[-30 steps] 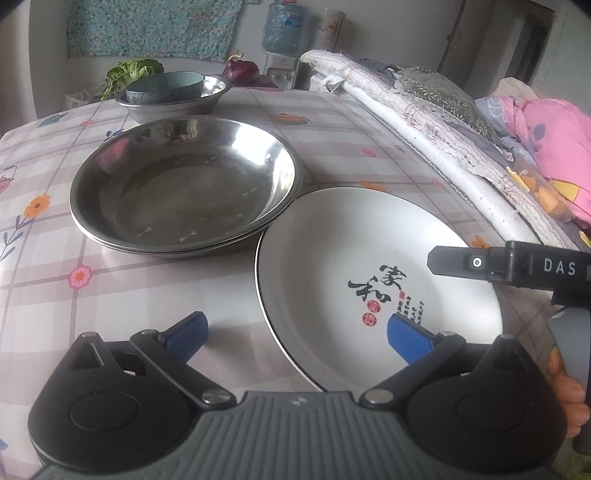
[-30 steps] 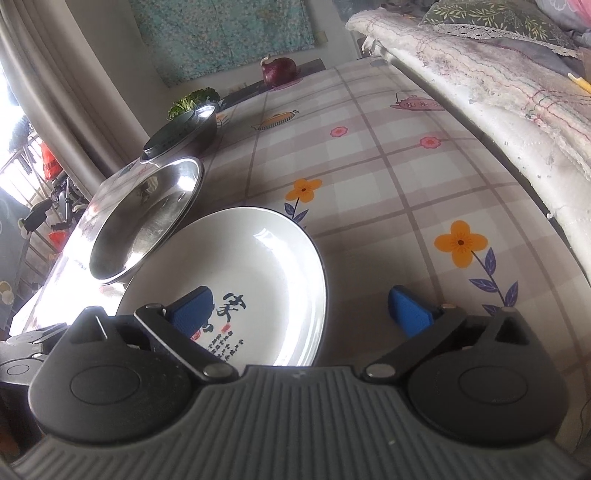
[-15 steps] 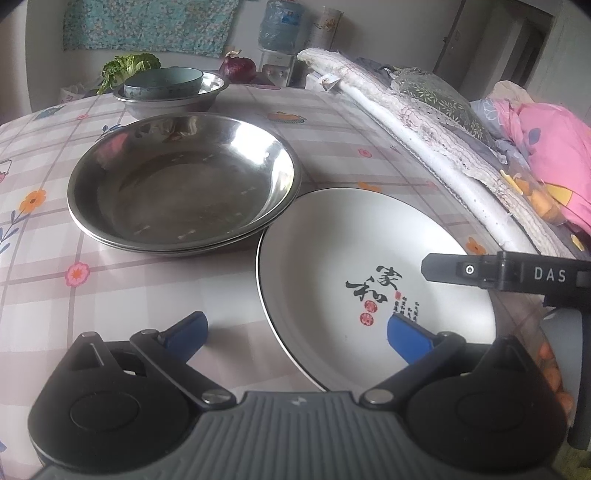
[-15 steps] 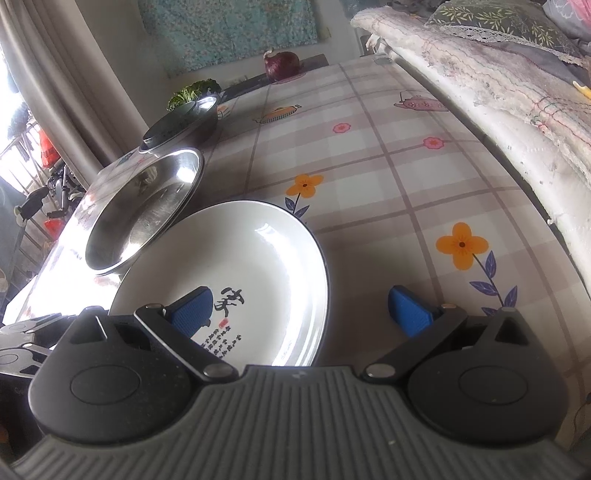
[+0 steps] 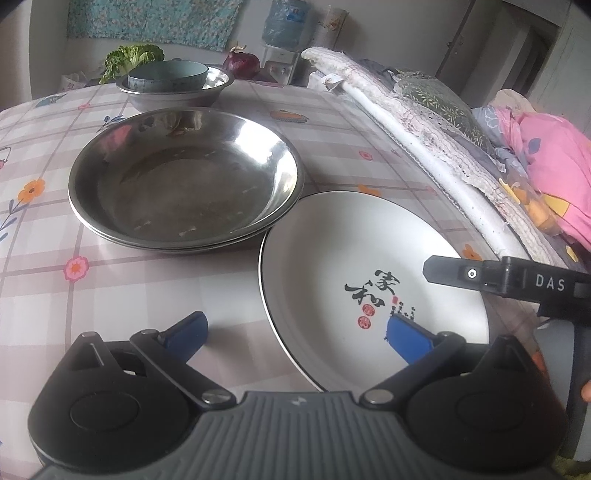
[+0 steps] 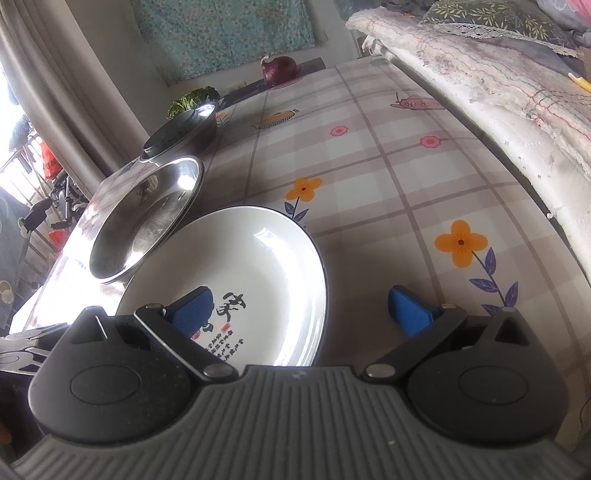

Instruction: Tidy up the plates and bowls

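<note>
A white plate with black calligraphy (image 5: 354,266) lies on the flowered tablecloth; it also shows in the right wrist view (image 6: 243,273). Stacked steel plates (image 5: 184,181) sit just beyond it to the left, also in the right wrist view (image 6: 147,218). Further back a steel bowl (image 5: 177,92) holds a grey-blue ceramic bowl (image 5: 168,75). My left gripper (image 5: 295,334) is open, straddling the white plate's near-left rim. My right gripper (image 6: 299,314) is open, straddling the plate's near-right rim; its body shows in the left wrist view (image 5: 517,282).
A red onion (image 5: 242,62) and leafy greens (image 5: 129,59) lie at the table's far end. A quilt-covered bench (image 5: 424,122) with pink bedding (image 5: 554,170) runs along the table's right edge. A water jug (image 5: 284,18) stands behind.
Both grippers have edged slightly closer to the white plate and tilted a little. Plates and bowls have not moved.
</note>
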Motion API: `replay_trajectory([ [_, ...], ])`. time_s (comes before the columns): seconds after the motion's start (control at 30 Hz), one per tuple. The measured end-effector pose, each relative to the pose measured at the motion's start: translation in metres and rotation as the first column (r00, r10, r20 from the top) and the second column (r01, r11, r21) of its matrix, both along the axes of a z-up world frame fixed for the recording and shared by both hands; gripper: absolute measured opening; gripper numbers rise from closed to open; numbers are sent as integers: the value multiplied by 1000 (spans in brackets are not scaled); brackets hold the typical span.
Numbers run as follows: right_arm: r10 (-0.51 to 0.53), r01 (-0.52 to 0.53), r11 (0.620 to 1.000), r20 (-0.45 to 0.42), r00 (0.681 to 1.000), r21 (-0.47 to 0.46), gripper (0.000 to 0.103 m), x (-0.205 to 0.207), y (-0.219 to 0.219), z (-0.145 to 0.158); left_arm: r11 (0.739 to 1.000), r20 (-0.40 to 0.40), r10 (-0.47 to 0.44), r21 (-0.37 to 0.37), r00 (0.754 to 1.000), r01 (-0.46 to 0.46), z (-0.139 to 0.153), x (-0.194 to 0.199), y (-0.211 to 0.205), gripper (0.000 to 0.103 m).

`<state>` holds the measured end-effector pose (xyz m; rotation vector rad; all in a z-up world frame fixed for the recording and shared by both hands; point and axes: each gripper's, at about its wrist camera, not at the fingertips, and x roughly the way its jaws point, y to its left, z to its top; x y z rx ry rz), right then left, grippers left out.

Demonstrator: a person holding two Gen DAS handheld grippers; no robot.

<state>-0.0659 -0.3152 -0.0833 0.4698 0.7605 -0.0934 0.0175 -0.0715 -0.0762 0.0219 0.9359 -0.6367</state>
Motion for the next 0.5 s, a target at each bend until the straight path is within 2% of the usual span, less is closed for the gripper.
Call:
replay_trajectory([
  [0.17,-2,2,1000,9,1000,29,102,-2,-4,0,1000,0,-5,15,1000,5,1,0,-2,103],
  [0.37,-1,1,1000,6,1000,23,102,-1,-3,0,999,-27,11,-38,1000,-12,1,3,5,103],
  [0.5,-2,2,1000,3,1000,15,102,-1,-2,0,1000,-29,3,-29,1000,-4,2,4,5,103],
])
